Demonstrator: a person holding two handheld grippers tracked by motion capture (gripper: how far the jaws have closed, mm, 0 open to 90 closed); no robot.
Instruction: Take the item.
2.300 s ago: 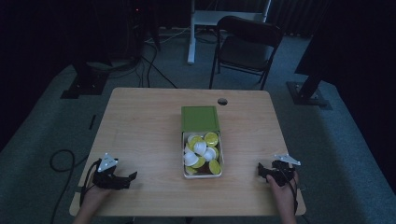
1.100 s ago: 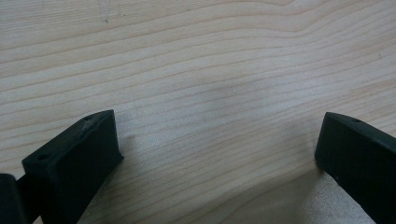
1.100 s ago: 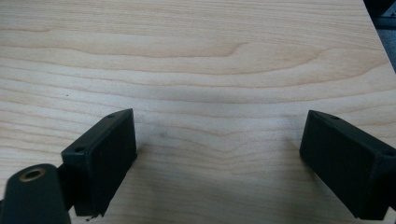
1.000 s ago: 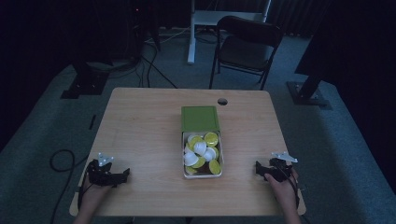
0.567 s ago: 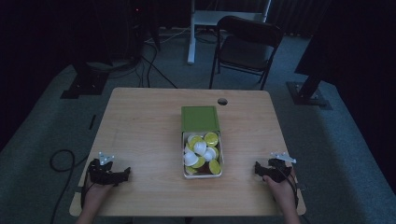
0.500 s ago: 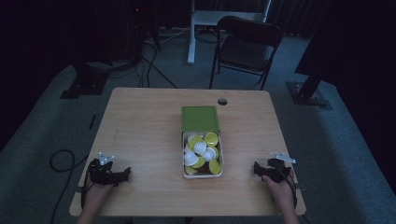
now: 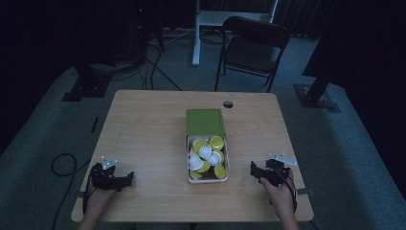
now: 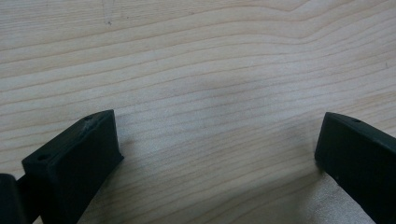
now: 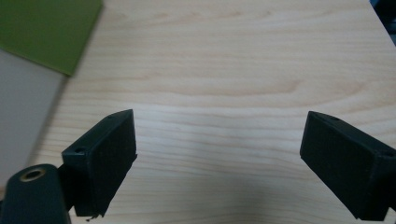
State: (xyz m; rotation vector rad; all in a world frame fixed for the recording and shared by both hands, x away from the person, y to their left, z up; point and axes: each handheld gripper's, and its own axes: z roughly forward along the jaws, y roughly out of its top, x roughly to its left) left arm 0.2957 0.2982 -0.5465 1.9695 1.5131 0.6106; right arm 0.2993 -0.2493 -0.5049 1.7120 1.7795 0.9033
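Observation:
A white box with a green lid pushed half back sits mid-table, holding several yellow and white capsules. My left gripper rests low on the table near the front left corner, open, with bare wood between its jaws. My right gripper lies at the front right, open and pointing toward the box. Its own view shows empty wood between the jaws, with the green lid and the white box wall at the left.
The wooden table has a round cable hole near its far edge. A black chair and a white stand are behind the table. Cables trail on the carpet at the left.
Both grippers have sunk lower toward the table's front edge. The right one has edged slightly left toward the box. Both stay open.

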